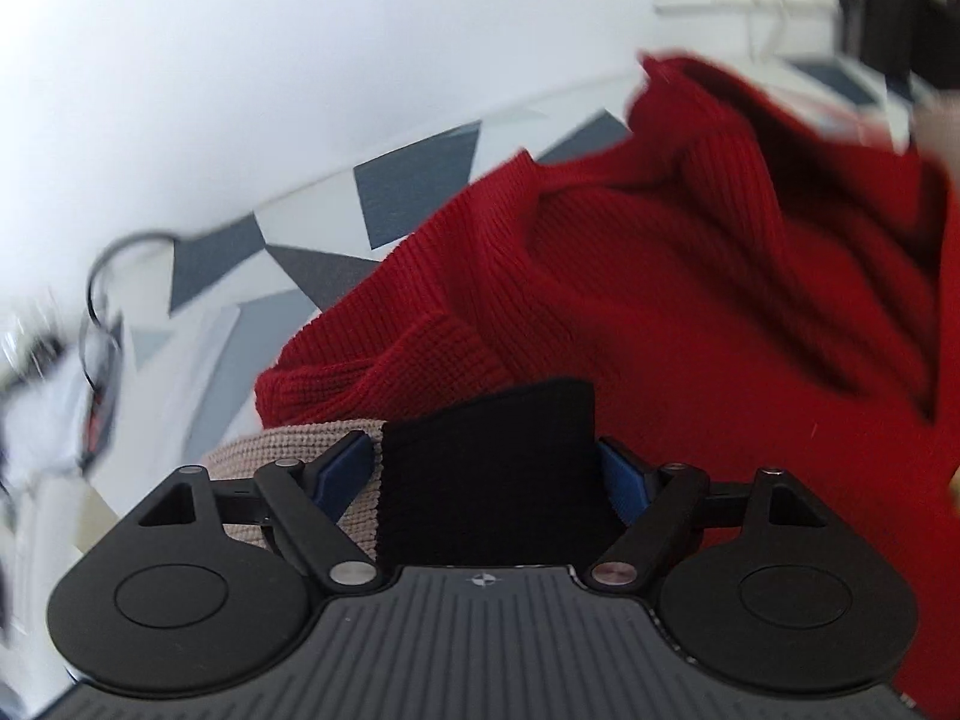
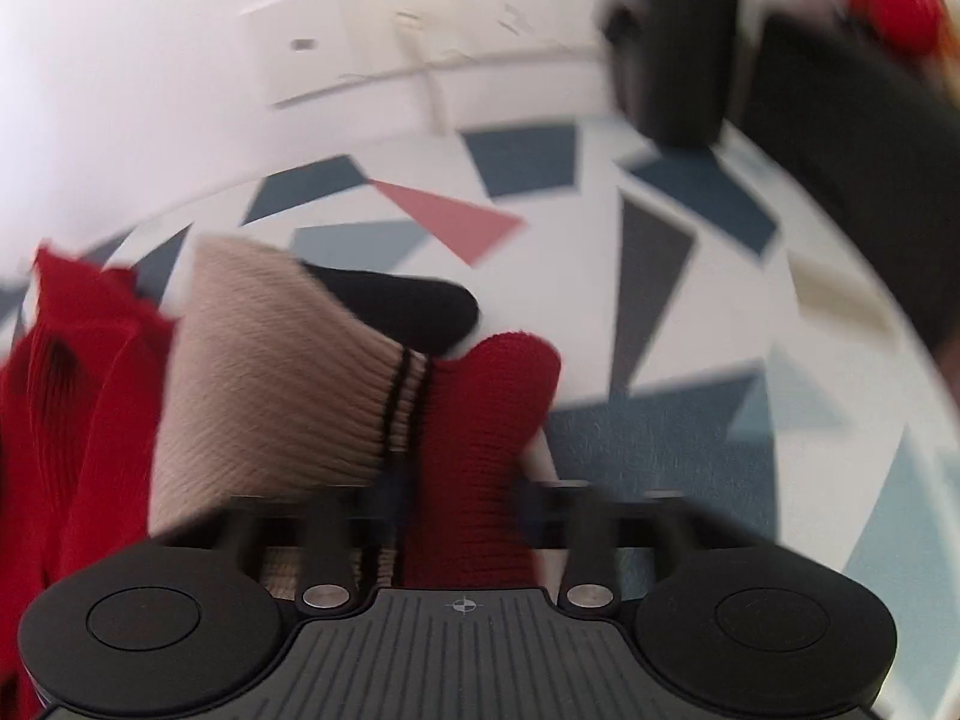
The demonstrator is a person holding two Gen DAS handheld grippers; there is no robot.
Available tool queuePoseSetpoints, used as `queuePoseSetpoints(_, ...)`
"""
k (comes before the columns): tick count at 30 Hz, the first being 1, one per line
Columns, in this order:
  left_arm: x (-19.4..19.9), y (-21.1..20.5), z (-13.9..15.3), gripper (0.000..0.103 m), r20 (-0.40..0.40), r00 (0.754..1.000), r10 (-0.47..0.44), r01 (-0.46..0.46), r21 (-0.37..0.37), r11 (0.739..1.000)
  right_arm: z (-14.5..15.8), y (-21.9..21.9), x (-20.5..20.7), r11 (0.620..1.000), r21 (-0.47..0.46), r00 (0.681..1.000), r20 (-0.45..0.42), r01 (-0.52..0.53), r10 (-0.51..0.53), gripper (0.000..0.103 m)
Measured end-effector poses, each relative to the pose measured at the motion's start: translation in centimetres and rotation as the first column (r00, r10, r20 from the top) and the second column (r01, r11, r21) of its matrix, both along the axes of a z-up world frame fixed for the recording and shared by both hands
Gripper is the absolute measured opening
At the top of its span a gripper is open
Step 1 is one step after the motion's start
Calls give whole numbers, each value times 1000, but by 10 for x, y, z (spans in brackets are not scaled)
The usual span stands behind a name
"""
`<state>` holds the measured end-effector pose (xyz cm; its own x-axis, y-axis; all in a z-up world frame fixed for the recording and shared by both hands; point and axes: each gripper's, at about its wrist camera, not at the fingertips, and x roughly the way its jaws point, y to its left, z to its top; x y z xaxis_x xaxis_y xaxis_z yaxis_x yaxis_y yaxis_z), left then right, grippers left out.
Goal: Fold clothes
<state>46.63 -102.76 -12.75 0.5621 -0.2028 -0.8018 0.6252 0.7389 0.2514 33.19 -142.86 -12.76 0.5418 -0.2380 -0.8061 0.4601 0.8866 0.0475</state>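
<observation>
1. Looking along my left gripper [image 1: 486, 468], I am holding its blue-padded fingers [image 1: 345, 468] wide apart, with a black knit panel [image 1: 486, 468] lying between them; I cannot tell whether the pads are touching it, and nothing looks pinched.
2. The red knit sweater [image 1: 690, 276] is lying crumpled just ahead and to the right on the patterned cloth [image 1: 414, 186]. It is looking soft, thick and floppy, so I am judging that it will sag and drag, not slide; a ribbed cuff or hem is offering the firmest hold.
3. A beige knit strip [image 1: 288, 444] is lying under my left finger, joined to the black panel.
4. A dark cable loop [image 1: 102, 276] is lying at the far left, clear of the cloth.
5. Turning to my right gripper [image 2: 462, 498], I am clamping it nearly shut on a red knit sleeve end [image 2: 480, 420], which is running up between the blurred fingers.
6. The beige ribbed section [image 2: 282, 372], with two black stripes at its edge, is lying just left of that red sleeve end.
7. A black cuff [image 2: 408, 306] is poking out behind it.
8. A dark blurred shape is looming at the upper right; I cannot tell what it is.
</observation>
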Motion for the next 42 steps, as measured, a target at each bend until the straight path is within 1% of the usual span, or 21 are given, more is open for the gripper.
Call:
queuePoseSetpoints(1, -2, -1, -1, 83, 14, 1000, -4, 4, 11, 1000, 3, 4, 1, 998, -56, 1000, -13, -25, 24, 13)
queuePoseSetpoints(3, -1, 2, -1, 83, 10, 1000, 8, -8, 10, 1000, 8, -2, -5, 994, -110, 1000, -19, 13, -15, 12)
queuePoseSetpoints(5, 0, 5, -2, 84, 11, 1000, 16, -16, 19, 1000, 11, -16, -19, 987, -130, 996, -7, 91, -93, 12)
queuePoseSetpoints(8, 1, 13, -2, 85, 19, 999, 30, -30, 38, 999, 10, -37, -50, 955, -195, 973, -21, 222, -230, 12)
queuePoseSetpoints(11, 4, 26, -4, 90, 24, 998, 52, -53, 33, 998, -4, -61, -88, 925, -179, 934, -66, 336, -352, 12)
queuePoseSetpoints(14, 8, 34, -4, 92, 19, 997, 75, -75, 33, 997, -9, -71, -110, 920, -128, 922, -65, 371, -381, 13)
queuePoseSetpoints(15, 10, 36, -4, 92, 19, 997, 80, -80, 34, 996, -7, -72, -111, 921, -124, 922, -69, 371, -380, 17)
queuePoseSetpoints(16, 10, 36, -4, 92, 23, 996, 84, -84, 38, 996, -4, -71, -109, 918, -132, 920, -76, 373, -385, 29)
queuePoseSetpoints(18, 9, 38, -4, 92, 32, 996, 88, -89, 41, 995, 7, -66, -104, 907, -167, 913, -64, 388, -402, 43)
queuePoseSetpoints(19, 8, 39, -5, 92, 37, 995, 90, -91, 42, 995, 15, -63, -104, 903, -182, 915, -34, 389, -401, 48)
queuePoseSetpoints(23, 9, 44, -5, 93, 39, 995, 96, -98, 40, 994, 50, -49, -96, 918, -184, 936, 97, 350, -337, 50)
queuePoseSetpoints(27, 11, 45, -4, 99, 40, 992, 121, -122, 25, 992, 69, -34, -68, 982, -79, 974, 159, 174, -160, 51)
queuePoseSetpoints(28, 11, 43, -2, 97, 36, 990, 133, -134, 26, 991, 68, -33, -56, 991, -48, 981, 155, 126, -118, 51)
queuePoseSetpoints(29, 8, 40, 3, 88, 33, 990, 134, -135, 18, 991, 67, -31, -43, 997, -19, 986, 149, 79, -76, 51)
queuePoseSetpoints(31, -11, 36, 23, 82, 42, 996, 79, -76, -72, 995, 58, -22, -22, 1000, 17, 993, 118, -5, 3, 51)
queuePoseSetpoints(33, -32, 26, 42, 82, 20, 1000, -10, 13, -168, 986, 47, -9, -4, 997, -12, 995, 75, -71, 72, 51)
queuePoseSetpoints(35, -47, 8, 50, 82, -31, 990, -135, 123, -250, 960, 35, -1, 8, 994, -38, 994, 33, -100, 101, 51)
queuePoseSetpoints(37, -61, -15, 54, 82, -78, 961, -266, 228, -326, 917, 24, 4, 16, 995, -35, 996, 2, -89, 90, 51)
queuePoseSetpoints(39, -69, -41, 49, 82, -102, 931, -351, 298, -345, 890, 15, 4, 19, 998, 13, 998, -3, -63, 63, 51)
queuePoseSetpoints(41, -75, -67, 38, 82, -133, 907, -400, 341, -325, 882, 7, -2, 20, 998, 58, 999, 0, -38, 38, 51)
queuePoseSetpoints(42, -78, -78, 31, 81, -156, 902, -403, 342, -310, 887, 2, -4, 20, 997, 74, 1000, 1, -30, 30, 51)
